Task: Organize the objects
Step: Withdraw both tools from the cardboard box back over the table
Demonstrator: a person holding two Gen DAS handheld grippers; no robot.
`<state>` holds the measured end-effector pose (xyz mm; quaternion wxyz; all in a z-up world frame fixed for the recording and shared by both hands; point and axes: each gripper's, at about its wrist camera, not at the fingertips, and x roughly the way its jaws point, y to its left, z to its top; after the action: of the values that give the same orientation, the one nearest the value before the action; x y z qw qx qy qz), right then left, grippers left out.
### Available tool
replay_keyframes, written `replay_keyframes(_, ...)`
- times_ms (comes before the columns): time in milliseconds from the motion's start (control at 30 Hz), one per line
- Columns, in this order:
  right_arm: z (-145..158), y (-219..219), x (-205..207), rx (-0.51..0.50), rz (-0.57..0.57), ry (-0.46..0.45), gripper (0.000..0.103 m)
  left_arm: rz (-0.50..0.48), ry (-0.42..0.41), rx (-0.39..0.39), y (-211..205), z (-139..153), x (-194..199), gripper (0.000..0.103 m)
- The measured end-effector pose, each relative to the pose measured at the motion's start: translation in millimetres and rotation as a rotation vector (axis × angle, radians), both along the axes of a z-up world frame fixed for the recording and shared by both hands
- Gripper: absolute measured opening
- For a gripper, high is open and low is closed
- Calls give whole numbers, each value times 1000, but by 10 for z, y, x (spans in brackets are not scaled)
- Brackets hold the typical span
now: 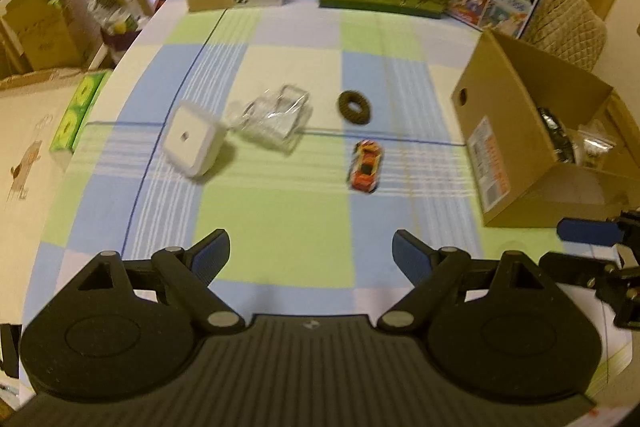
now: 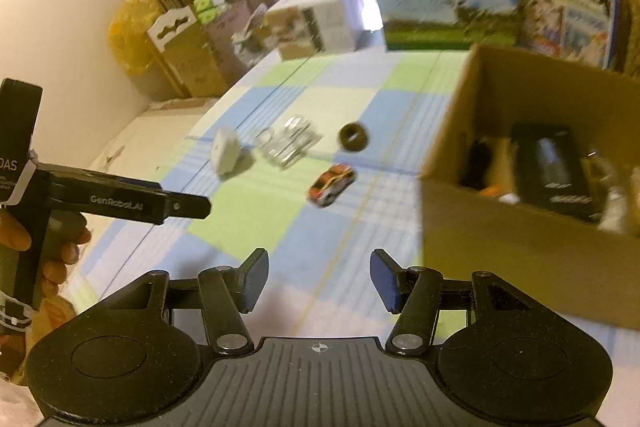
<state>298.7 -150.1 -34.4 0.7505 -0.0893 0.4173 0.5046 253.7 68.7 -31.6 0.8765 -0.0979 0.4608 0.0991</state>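
Four loose items lay on the blue, green and cream checked tablecloth (image 1: 276, 239), all to the left of the open brown cardboard box (image 1: 504, 131): a small orange-and-white toy car (image 1: 365, 167) nearest the box, a dark brown fabric ring (image 1: 354, 107) just beyond the car, a crumpled clear plastic package (image 1: 274, 119) farther left, and a white square plastic block (image 1: 192, 141) farthest from the box. The box already held a black rectangular case (image 2: 554, 171) and other small, blurred items. The left gripper (image 1: 311, 254) and the right gripper (image 2: 319, 281) both hung above the cloth, well short of the car, jaws spread wide and empty. Judged risks: the car could roll if nudged off-centre; the slick package could slip or crumple under a pinch.
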Motion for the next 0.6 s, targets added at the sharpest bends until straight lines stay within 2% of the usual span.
replay_keyframes(367,-266,541,-155,-51,-6,47,54,19,10,34,421,-149,-31,86)
replay_keyframes(600,-417,756,-98,-85,-78,66,54,-9,4,92,687,-239,69,86)
